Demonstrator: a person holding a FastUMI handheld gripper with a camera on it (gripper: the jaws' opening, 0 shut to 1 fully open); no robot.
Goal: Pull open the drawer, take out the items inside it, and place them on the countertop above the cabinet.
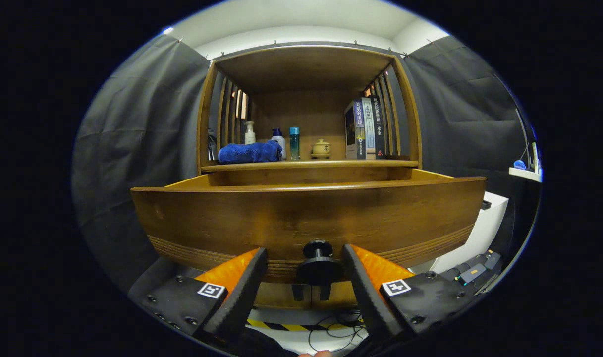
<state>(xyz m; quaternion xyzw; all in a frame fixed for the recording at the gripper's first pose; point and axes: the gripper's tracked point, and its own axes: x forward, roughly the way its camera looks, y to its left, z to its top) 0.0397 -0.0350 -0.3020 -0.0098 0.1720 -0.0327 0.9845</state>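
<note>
Drawer contents hidden

The drawer (308,218) front blocks its inside; the folded blue towel (249,152) on the tabletop partly covers a bottle (279,141).

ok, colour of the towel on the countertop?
Blue. The towel shows best in the gripper view, beyond the open fingers.

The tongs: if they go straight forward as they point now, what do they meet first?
Probably the knob, between the open tongs, then the drawer front behind it; depth is unclear.

The drawer (308,215) front is glossy, smooth wood, grooved below; its knob (318,263) looks matt plastic. Above the drawer lies a soft cloth towel (249,152) beside glossy books (364,129).
</note>
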